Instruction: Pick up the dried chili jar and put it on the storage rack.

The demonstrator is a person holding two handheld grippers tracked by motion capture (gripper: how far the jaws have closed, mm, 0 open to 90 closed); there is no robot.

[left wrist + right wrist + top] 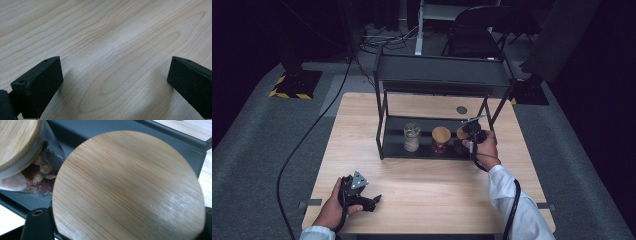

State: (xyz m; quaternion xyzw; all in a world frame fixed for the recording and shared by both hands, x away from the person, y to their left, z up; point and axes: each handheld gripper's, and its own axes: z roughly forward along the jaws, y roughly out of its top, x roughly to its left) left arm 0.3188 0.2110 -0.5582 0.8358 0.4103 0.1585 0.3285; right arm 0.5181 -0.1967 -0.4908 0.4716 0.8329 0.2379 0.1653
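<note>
Heads up: your right gripper [468,134] and hand cover most of the lidded jar [460,136] you're working on at the right end of the shelf rack [384,131]'s lower tier, so from the high view you only get a sliver of its bamboo lid. In the right gripper view that lid [128,186] blocks nearly everything, with the jaws poking out on either side of it, clamped on the jar; the glass below is hidden. Counting jars on the lower tier: three, namely a clear jar [412,136] with no lid at the left, a middle jar [441,138] with a bamboo lid and reddish contents beside yours, then yours. Your left gripper [372,200] rests on the table [432,190] well in front of the rack, jaws spread wide with nothing between them.
</note>
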